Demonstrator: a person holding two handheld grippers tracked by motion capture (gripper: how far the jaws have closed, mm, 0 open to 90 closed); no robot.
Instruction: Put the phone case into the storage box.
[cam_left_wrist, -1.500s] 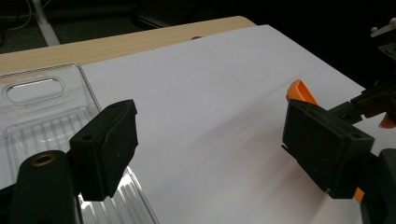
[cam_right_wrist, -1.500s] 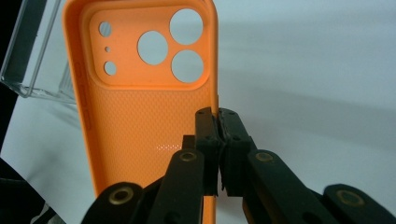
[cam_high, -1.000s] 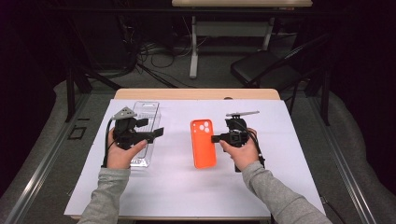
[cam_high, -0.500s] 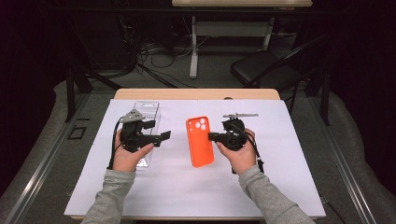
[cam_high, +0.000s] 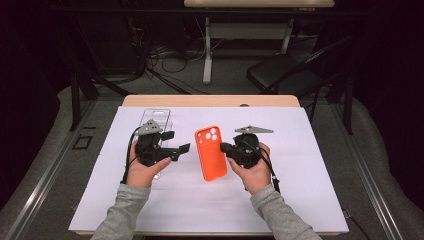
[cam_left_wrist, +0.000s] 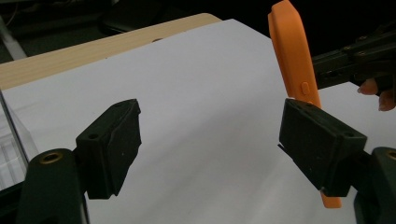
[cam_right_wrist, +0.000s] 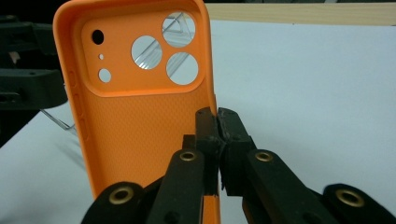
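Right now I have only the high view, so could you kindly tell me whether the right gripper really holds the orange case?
Observer: Yes. The right gripper is shut on one long side wall of the orange case.
Operator: Thank you. Is there a phone inside it?
Observer: No. Its hollow inside faces the right gripper's camera, and the clear case shows through the lens holes.
Operator: And the left gripper, please?
Observer: The left gripper is open with nothing between its jaws. The orange case stands edge-on just beyond one of them.
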